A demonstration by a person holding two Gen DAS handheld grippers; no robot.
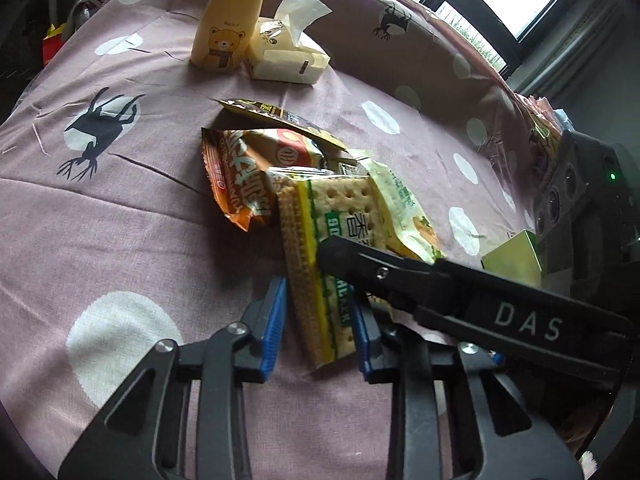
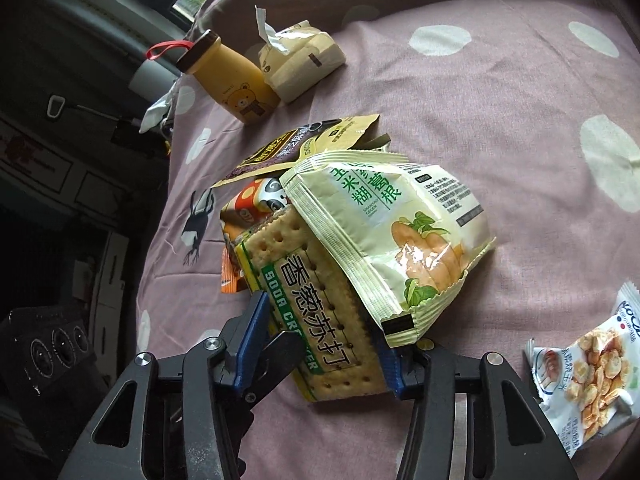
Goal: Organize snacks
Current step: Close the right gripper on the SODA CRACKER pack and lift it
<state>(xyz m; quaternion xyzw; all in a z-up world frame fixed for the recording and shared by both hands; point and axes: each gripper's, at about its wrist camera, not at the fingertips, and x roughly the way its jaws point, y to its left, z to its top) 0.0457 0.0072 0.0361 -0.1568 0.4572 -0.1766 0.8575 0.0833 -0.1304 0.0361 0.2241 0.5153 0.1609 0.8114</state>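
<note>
**A:** What is shown on the bed?

**B:** A mauve bedcover printed with white dots and dark deer is seen. In the middle of it, a heap of snack packets is piled. A soda cracker pack is found at the near edge of the heap. It is partly covered by a pale green pouch, which is propped against its top. An orange packet is wedged beside the pack, and a dark flat packet is laid at the back of the heap.

**A:** How are the tongs set?

**B:** The left gripper is pressed tight on the cracker pack, which is pinched between its blue pads. The right gripper is placed around the same pack, with one blue pad on each side. A black finger of the left gripper is lodged against one of those pads. Whether the right pads are actually pressed on the wrapper cannot be told.

**A:** What else is seen?

**B:** A yellow bear bottle and a tissue pack are stood just beside each other, farther back. A bag of corn snacks is laid well apart from the heap, to the right.
</note>
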